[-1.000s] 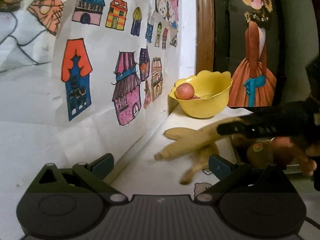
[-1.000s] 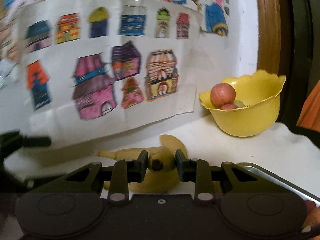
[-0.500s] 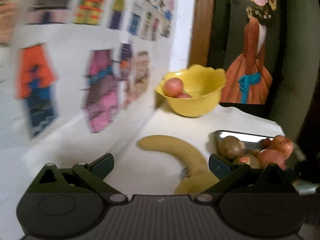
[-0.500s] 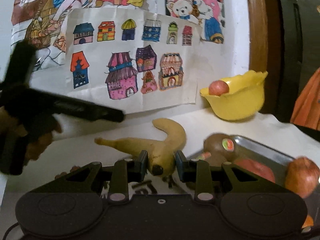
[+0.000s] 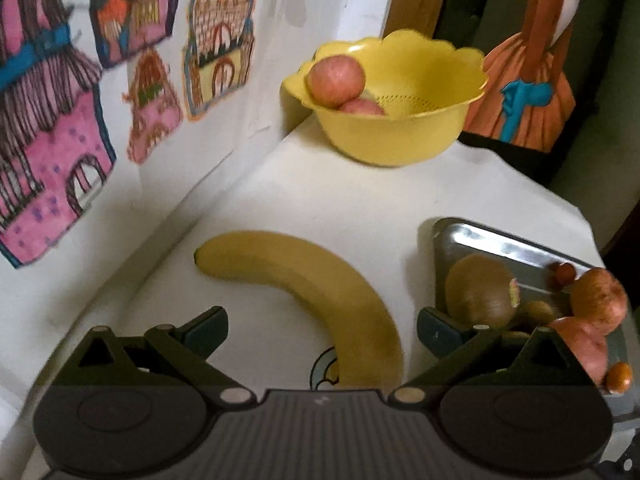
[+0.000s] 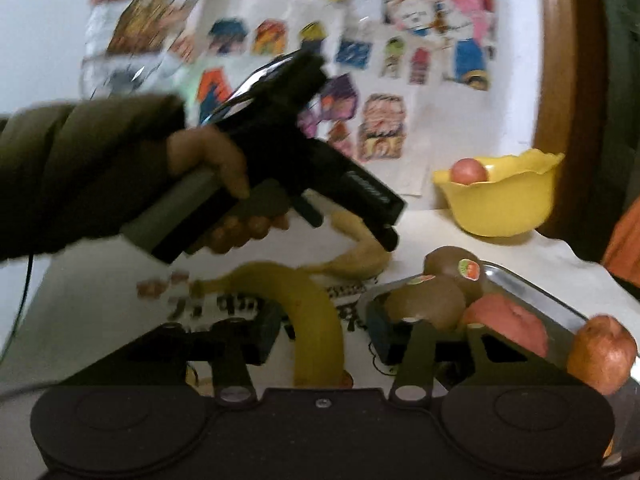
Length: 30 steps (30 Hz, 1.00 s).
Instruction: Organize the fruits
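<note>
The right hand-held gripper [image 6: 320, 334], which was pinching the stem end of the bananas half a second ago, is now standing with its jaws spread apart and nothing between the pads. A banana [image 6: 310, 316] is lying on the white bench [image 6: 100, 300] in the gap, touching neither pad as far as the blur allows. So the bananas have been set down near the middle of the bench, just beside the left edge of the metal tray [image 6: 532, 292], and that placement is looking finished.

The left hand-held gripper [image 5: 322, 330] is also wide open and empty, now hanging low over the other banana [image 5: 304, 280], which is curving away toward the wall edge. Seen from the right wrist, a hand [image 6: 224, 184] in a dark sleeve is gripping its handle, tilting the tool downward toward the bench.

The yellow bowl [image 5: 400, 136] at the far edge is holding two apples [image 5: 336, 80], while kiwis [image 5: 478, 292] and more apples are waiting in the tray.
</note>
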Tool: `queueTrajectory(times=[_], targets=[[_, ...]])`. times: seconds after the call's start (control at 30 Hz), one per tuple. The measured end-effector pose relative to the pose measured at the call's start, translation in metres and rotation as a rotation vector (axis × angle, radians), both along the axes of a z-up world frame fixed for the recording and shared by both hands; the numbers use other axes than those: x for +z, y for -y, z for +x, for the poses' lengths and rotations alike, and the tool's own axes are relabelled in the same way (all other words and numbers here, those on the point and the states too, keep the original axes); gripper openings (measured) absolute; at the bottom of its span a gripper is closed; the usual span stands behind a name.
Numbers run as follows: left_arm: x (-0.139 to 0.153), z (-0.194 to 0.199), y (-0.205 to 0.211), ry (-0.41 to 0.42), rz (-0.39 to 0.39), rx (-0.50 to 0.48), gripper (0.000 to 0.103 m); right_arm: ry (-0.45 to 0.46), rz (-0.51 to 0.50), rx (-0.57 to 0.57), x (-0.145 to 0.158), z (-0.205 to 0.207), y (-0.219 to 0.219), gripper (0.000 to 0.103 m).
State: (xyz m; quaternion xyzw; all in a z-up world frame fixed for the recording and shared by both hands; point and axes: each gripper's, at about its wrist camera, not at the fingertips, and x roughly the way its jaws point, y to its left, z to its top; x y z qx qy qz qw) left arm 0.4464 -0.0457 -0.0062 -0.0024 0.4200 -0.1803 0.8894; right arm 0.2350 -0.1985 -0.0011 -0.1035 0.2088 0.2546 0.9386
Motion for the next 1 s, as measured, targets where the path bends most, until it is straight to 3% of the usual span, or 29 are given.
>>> queueTrajectory(times=[0.17, 0.23, 0.27, 0.3, 0.47, 0.77, 1.0], targets=[[-0.006, 0.001, 0.002, -0.014, 0.02, -0.011, 0.09, -0.092, -0.051, 0.03, -0.01, 0.021, -0.01, 0.052], [-0.004, -0.002, 0.004, -0.014, 0.012, -0.021, 0.083, -0.124, -0.068, 0.015, -0.013, 0.025, -0.013, 0.047], [-0.003, -0.002, 0.005, -0.016, 0.007, -0.026, 0.076, -0.13, -0.072, 0.012, -0.014, 0.025, -0.014, 0.044], [-0.002, -0.003, 0.006, -0.017, 0.0, -0.033, 0.069, -0.134, -0.078, 0.01, -0.015, 0.024, -0.015, 0.034], [0.003, -0.01, 0.01, -0.036, -0.03, -0.045, 0.043, -0.145, -0.11, -0.003, -0.013, 0.009, -0.011, 0.034], [0.005, -0.042, -0.009, -0.044, -0.039, -0.041, 0.039, -0.194, -0.118, -0.067, -0.009, -0.048, 0.026, 0.034], [0.008, -0.109, -0.034, -0.026, -0.027, -0.073, 0.039, -0.208, -0.103, -0.131, -0.008, -0.094, 0.036, 0.034]])
